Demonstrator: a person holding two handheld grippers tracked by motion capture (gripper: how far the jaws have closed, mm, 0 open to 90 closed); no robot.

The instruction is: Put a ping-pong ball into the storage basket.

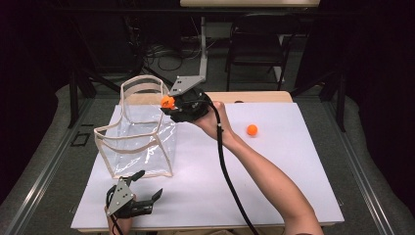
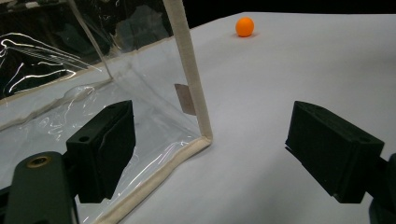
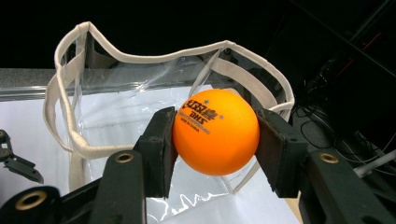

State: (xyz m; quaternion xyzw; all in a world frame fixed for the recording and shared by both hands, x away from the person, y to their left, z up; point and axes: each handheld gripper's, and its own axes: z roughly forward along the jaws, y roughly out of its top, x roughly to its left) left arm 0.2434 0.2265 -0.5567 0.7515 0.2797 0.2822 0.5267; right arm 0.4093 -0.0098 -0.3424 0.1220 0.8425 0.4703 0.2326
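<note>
Right tool (gripping ball) above white table.

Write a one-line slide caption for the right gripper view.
Right gripper clamps an orange table tennis ball in front of the open top of a clear plastic bag with beige trim.

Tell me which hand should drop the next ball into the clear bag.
Right. The right claw is shut on an orange ball at the clear bag's rim, likely ready to drop. The left claw is open and holds nothing, low beside the bag's near corner.
</note>
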